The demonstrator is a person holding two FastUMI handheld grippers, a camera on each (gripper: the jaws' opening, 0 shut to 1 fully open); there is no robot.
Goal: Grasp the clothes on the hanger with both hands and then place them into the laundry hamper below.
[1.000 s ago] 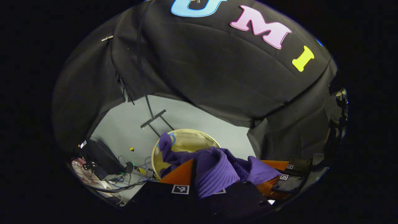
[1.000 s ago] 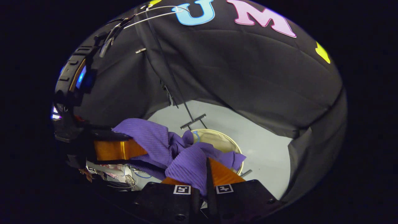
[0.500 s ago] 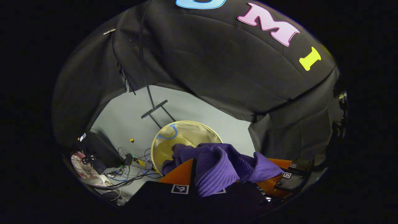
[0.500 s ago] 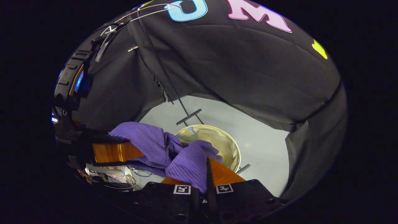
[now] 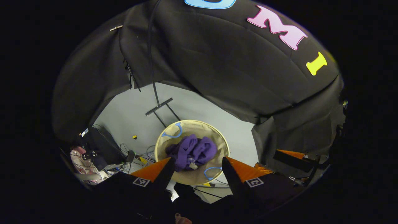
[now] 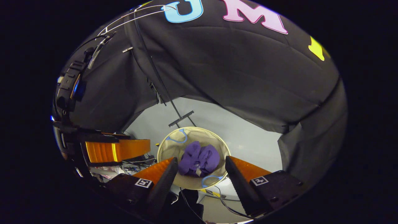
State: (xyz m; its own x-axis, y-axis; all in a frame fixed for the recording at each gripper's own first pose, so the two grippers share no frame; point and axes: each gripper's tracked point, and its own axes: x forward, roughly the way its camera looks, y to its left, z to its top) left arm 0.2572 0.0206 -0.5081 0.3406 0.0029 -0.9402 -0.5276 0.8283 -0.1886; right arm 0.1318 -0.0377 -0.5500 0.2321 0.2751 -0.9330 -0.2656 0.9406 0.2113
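Lying crumpled in the hamper (image 5: 222, 146), purple clothes (image 5: 191, 151), below both tongs (image 5: 195, 169) (image 6: 201, 172), spread wide, empty.

We see the purple garment (image 5: 192, 152) lying crumpled in a loose heap inside the laundry hamper (image 5: 168, 137), resting on its bottom a little toward the 6 o'clock side of the round opening. It is a ribbed knit, bunched into two soft lobes side by side, with a small pale tag showing at its lower edge. In the right gripper view the same purple heap (image 6: 199, 158) sits near the centre of the hamper (image 6: 171, 140). The hamper is round, beige, open-topped, standing upright on the grey floor, with blue loop handles at its 11 o'clock and 5 o'clock rim.
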